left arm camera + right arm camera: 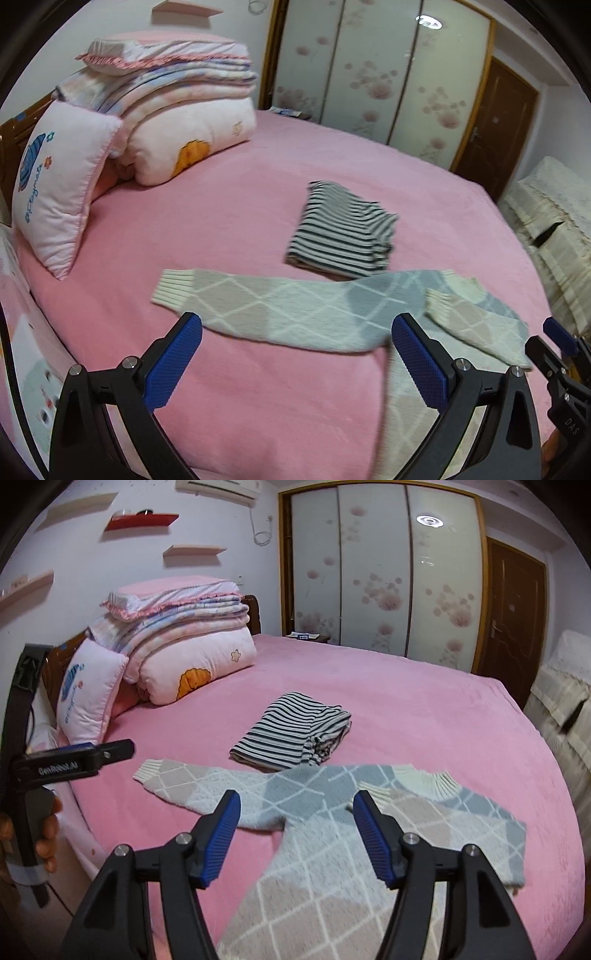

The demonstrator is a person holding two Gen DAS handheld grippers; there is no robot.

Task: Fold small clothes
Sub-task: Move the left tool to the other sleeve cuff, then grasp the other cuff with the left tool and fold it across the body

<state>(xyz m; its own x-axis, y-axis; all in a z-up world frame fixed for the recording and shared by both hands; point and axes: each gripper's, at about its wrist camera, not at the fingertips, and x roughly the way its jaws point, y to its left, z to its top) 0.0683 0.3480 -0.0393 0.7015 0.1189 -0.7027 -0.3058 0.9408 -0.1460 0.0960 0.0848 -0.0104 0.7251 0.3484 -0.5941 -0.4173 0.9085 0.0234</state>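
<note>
A small knit sweater (306, 314) with a grey, beige and blue diamond pattern lies flat on the pink bed (258, 192). Its left sleeve stretches out to the left, and its right sleeve (476, 328) is folded across the body. It also shows in the right wrist view (321, 842). My left gripper (295, 354) is open and empty, just above the sweater's left sleeve. My right gripper (295, 830) is open and empty above the sweater's body. A folded black and white striped garment (343, 230) lies behind the sweater; it shows in the right wrist view (291, 731) too.
A stack of folded quilts (177, 107) and a pink pillow (59, 195) sit at the bed's head on the left. A floral wardrobe (380, 579) and a brown door (513, 616) stand behind. A cream covered seat (554, 221) stands at the right. The left hand-held gripper (74, 760) shows at the left of the right wrist view.
</note>
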